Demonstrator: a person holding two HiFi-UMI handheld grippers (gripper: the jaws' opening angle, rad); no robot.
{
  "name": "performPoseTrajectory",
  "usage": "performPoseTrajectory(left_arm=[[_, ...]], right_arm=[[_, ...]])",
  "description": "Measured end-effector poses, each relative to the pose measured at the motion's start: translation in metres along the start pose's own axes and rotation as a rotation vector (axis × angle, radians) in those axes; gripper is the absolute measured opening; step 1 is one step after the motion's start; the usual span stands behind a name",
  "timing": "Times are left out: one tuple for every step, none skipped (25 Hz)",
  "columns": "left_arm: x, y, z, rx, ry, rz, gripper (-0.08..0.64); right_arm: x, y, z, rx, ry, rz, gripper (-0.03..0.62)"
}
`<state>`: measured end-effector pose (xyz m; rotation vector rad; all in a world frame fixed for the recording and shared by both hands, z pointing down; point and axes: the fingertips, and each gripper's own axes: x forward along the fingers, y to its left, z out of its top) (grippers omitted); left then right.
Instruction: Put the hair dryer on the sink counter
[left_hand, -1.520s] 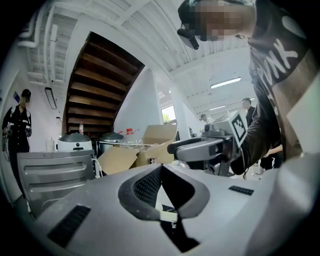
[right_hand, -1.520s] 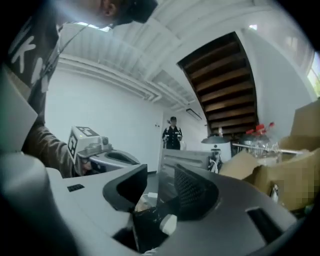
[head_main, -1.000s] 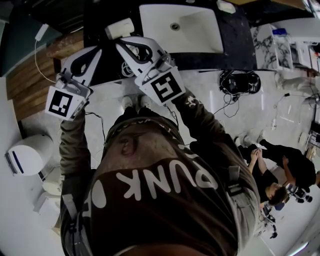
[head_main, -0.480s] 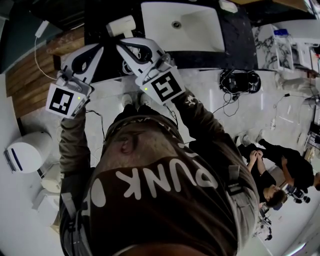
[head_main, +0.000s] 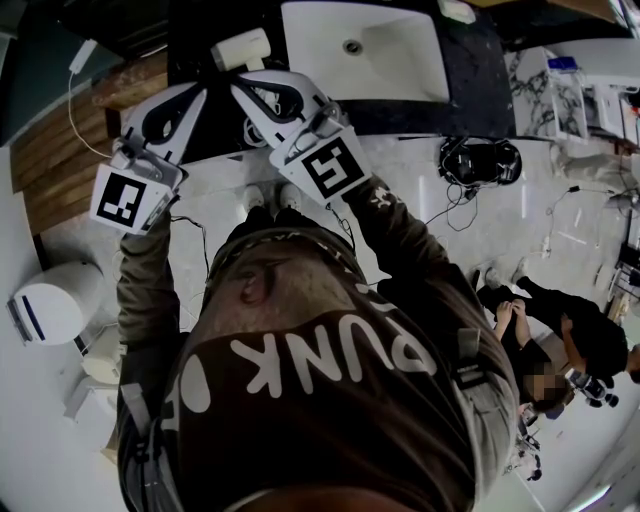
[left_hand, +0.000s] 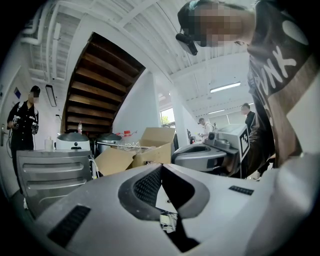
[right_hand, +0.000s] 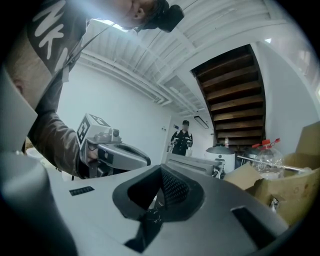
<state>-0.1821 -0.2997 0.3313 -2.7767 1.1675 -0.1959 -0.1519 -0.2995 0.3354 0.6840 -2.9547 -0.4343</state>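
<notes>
**While the hair dryer (head_main: 241, 49) lies on the sink counter (head_main: 470, 80), both my jaws are closed and empty**

As I stand facing the dark counter, I hold the left gripper (head_main: 200, 96) and the right gripper (head_main: 243, 88) out in front of me, side by side, both aimed toward the counter's left end. In each gripper view my two jaws meet at their tips with nothing pinched between them, so I carry nothing in either hand.

The pale dryer rests on the dark top just left of the white basin (head_main: 400, 60), straight beyond the tips of my right gripper. From the head view those tips sit just beside it; whether they touch it I cannot tell. Its long axis runs roughly across the line my right gripper points along, with the fatter end turned toward the basin. My left gripper is a little further off, down and to the left of the dryer, so the right hand is the nearer one.

Since the dryer already sits on the counter, I judge the placing done. If I needed to shift it, the right jaws would first have to open, then close across its narrow width
</notes>
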Motion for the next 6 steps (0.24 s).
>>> performPoseTrajectory(left_arm=[[0.0002,0.0001,0.0005,0.002,-0.001,0.001,-0.006],[0.0003,-0.0001,0.0002,0.003,-0.001,0.001,-0.006],[0.0,-0.0004,-0.0009,0.002,0.003,-0.001,-0.006],[-0.0002,-0.0007,-0.0021,0.001,0.007,-0.003,-0.006],[-0.0004,-0.0009,-0.0031,-0.001,0.01,-0.005,-0.006],[-0.0005,-0.0012,-0.004,-0.003,0.012,-0.007,-0.006]], right_arm=[[0.0001,-0.0001,-0.0001,0.003,-0.001,0.0,0.008],[0.0003,-0.0002,0.0,0.003,-0.003,0.0,0.008],[0.0005,-0.0004,0.0003,0.002,-0.005,0.0,0.008],[0.0007,-0.0006,0.0005,-0.001,-0.007,0.001,0.008],[0.0009,-0.0008,0.0008,-0.004,-0.008,0.002,0.008],[0.0011,-0.0009,0.0009,-0.007,-0.009,0.003,0.008]])
